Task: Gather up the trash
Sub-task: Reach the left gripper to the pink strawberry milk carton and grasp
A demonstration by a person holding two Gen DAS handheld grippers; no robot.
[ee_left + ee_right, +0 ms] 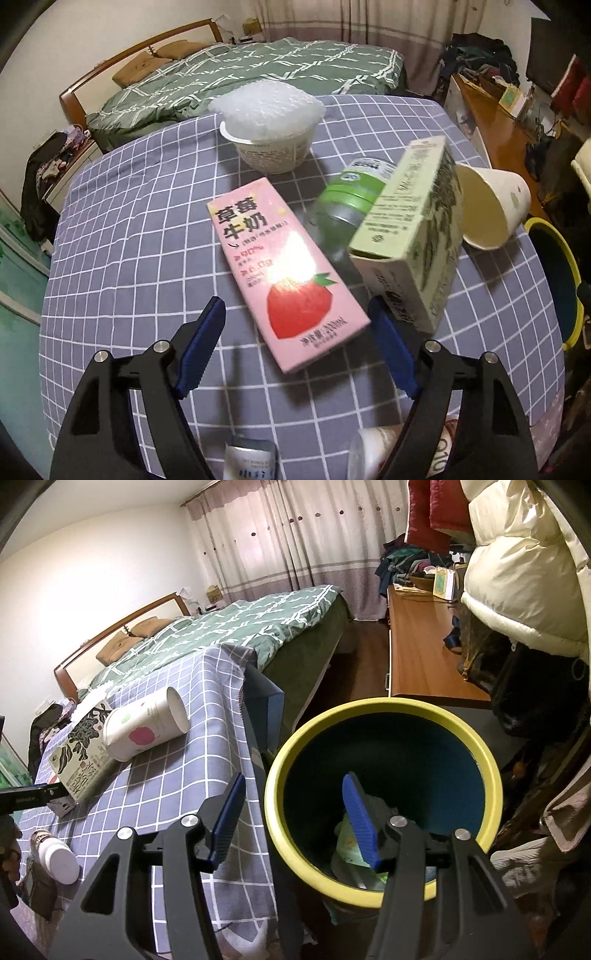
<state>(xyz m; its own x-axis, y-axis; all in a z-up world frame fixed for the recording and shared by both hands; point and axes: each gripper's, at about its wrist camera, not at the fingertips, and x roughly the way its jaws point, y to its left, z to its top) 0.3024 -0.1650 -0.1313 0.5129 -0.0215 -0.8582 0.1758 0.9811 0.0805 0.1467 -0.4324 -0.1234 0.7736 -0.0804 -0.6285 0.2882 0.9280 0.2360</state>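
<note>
Left gripper (297, 347) nearest the lens: jaws spread, nothing pinched, the near end of one pink strawberry milk carton (284, 269) lying between the blue pads without touching either. Carton lies flat on the counter (129, 229), long axis running from near-right to far-left, strawberry end toward the camera.

Left to right on the grid cloth:
- one white bowl (271, 153) heaped with bubble wrap, upright;
- one clear bottle (347, 206) with green label, on its side, partly under the next item;
- one green-printed box (410, 236), tilted, leaning over the bottle;
- one paper cup (491, 205) on its side, mouth toward the camera.

Right gripper (299, 812): jaws apart, holding nothing, poised over the rim of one yellow-rimmed bin (384, 705) beside the counter. Crumpled trash lies in its bottom.
</note>
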